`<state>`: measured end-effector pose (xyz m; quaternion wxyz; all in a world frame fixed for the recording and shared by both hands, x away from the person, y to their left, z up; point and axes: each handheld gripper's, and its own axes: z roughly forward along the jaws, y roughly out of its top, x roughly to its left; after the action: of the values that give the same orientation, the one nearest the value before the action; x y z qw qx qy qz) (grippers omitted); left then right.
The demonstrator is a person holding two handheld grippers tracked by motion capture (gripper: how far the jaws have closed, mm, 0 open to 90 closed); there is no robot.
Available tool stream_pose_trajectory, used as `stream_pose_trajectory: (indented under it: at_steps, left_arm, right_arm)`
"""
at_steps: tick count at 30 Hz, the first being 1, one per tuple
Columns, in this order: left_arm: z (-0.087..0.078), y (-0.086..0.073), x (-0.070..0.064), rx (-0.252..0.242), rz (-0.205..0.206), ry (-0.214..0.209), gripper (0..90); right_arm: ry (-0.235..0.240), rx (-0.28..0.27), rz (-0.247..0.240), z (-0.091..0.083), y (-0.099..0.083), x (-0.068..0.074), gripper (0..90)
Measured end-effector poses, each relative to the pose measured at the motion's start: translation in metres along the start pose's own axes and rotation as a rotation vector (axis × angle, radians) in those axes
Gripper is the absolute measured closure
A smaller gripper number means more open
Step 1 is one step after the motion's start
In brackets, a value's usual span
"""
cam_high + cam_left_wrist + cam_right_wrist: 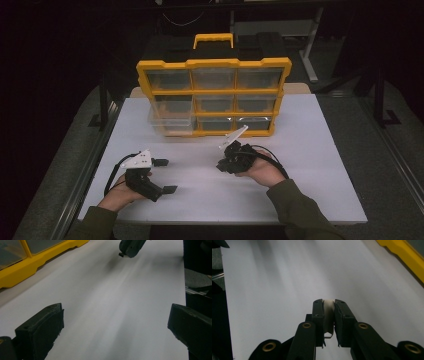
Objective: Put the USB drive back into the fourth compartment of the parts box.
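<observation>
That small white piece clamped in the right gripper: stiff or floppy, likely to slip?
Probably light: the right gripper lifts the small white piece clear of the table with only a pinch. It seems fairly stiff, standing straight between the jaws without sagging. It is thin with a smooth-looking face, so it may slip if the grip eases.

A white tabletop (310, 150) stands in a dim room on grey floor (395, 165), with dark metal frame legs (380, 100) behind it in shadow.

Yellow-framed organiser (214, 92) with clear drawers, white table (310, 165), black right hand-held gripper (328, 306) pinching a whitish piece (328, 315)
</observation>
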<state>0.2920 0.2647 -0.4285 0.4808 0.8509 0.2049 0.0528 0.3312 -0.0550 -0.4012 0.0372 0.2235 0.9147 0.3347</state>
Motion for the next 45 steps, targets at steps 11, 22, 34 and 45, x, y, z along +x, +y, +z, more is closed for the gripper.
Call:
stream_pose_trajectory:
  at_steps: [11, 22, 34, 45]
  left_arm:
    - [0.0, 0.0, 0.0, -0.002, -0.001, -0.003, 0.0]
    - [0.0, -0.001, 0.0, -0.003, -0.008, 0.002, 0.0]
    - [-0.001, 0.0, 0.0, -0.008, -0.012, 0.002, 0.0]
    - [0.0, 0.0, 0.0, -0.007, -0.011, -0.001, 0.0]
  right_arm:
    - [0.004, -0.016, -0.002, -0.012, 0.012, -0.004, 78.2]
    - [0.0, -0.028, -0.017, -0.027, 0.03, -0.004, 78.2]
    - [0.009, -0.048, -0.036, -0.043, 0.054, -0.005, 78.2]
    - [0.01, -0.063, -0.055, -0.052, 0.076, -0.007, 78.2]
